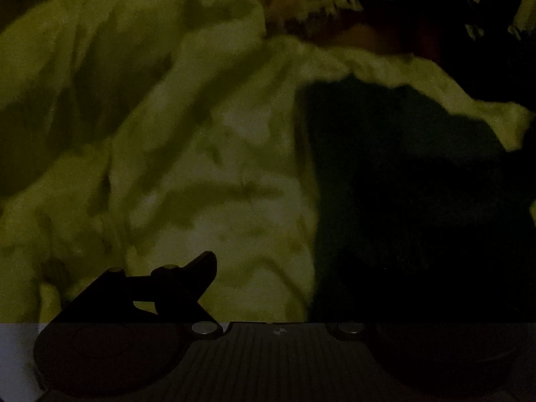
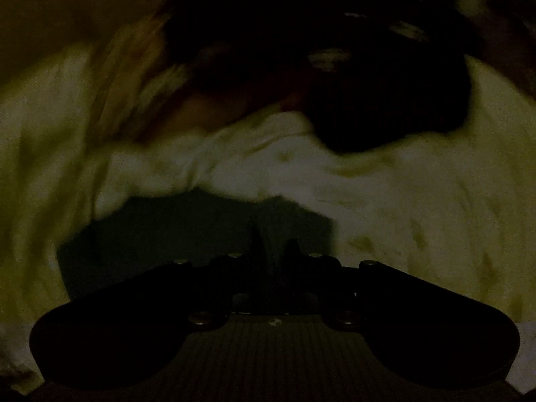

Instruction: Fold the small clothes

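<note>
Both views are very dark and blurred. A dark green garment (image 1: 402, 184) lies on a rumpled yellow-white sheet (image 1: 167, 167), at the right of the left wrist view. The left gripper's left finger (image 1: 201, 268) shows against the sheet; its right finger is lost in the dark over the garment, so I cannot tell how its jaws stand. In the right wrist view the dark garment (image 2: 187, 227) lies just ahead of my right gripper (image 2: 273, 248), whose two fingertips stand close together at the garment's near edge. Whether they pinch cloth is hidden by darkness.
The sheet (image 2: 418, 201) fills most of the right wrist view too. A large dark shape (image 2: 368, 100) with pale patches, perhaps the other gripper and hand, hangs beyond the garment. A striped brownish patch (image 1: 301, 3) shows at the top of the left view.
</note>
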A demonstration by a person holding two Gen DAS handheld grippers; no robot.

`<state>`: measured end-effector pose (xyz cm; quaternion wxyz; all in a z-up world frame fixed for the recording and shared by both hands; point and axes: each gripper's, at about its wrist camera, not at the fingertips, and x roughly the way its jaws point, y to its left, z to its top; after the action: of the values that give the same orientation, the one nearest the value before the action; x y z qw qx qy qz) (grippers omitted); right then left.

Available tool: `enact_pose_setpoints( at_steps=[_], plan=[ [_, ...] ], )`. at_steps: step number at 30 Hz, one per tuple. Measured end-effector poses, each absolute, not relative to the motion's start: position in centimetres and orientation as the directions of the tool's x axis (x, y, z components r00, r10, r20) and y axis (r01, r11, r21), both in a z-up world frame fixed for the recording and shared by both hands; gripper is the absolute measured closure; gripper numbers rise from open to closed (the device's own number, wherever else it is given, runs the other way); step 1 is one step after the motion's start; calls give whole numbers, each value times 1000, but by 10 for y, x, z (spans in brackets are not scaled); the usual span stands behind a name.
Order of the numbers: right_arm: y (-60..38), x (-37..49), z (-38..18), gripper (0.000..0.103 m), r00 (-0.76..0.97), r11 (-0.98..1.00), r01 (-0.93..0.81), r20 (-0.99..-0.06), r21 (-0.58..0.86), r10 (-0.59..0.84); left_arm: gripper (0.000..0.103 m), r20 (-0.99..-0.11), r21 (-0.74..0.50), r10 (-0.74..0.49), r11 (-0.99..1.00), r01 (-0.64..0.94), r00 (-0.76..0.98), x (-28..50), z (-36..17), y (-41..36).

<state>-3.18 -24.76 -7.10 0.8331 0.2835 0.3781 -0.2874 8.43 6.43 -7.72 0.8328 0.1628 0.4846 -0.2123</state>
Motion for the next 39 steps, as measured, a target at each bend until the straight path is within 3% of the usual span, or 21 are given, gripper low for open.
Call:
enact_pose_setpoints(
  at_steps=[6, 9, 16, 26, 32, 33, 35, 39],
  plan=[
    [-272, -94, -102, 86, 465, 554, 784, -855, 279, -228, 0, -863, 73, -206, 852, 518, 460, 113, -71, 44],
    [-269, -94, -112, 75, 504, 563, 755, -847, 337, -169, 0, -881, 79, -214, 813, 577, 422, 108, -80, 31],
    [-278, -98, -108, 75, 527, 433, 801, -830, 413, -184, 0, -887, 162, -176, 746, 646, 426, 72, -108, 15],
    [-302, -105, -127, 77, 532, 382, 798, -843, 467, -80, 0, -780, 395, -105, 681, 616, 616, 67, -137, -9],
    [-294, -98, -127, 76, 510, 433, 789, -858, 437, -63, 0, -754, 340, -121, 769, 541, 646, 88, -125, -12],
    [-293, -97, -127, 71, 507, 434, 790, -860, 433, -64, 0, -756, 293, -125, 813, 503, 643, 94, -119, -4],
    [-292, -96, -125, 42, 505, 437, 790, -860, 431, -65, 0, -771, 182, -106, 908, 377, 628, 106, -109, 21],
    [-287, -90, -125, 38, 495, 477, 779, -866, 408, -68, 0, -843, 29, -23, 996, 88, 537, 123, -115, 84]
  ],
)
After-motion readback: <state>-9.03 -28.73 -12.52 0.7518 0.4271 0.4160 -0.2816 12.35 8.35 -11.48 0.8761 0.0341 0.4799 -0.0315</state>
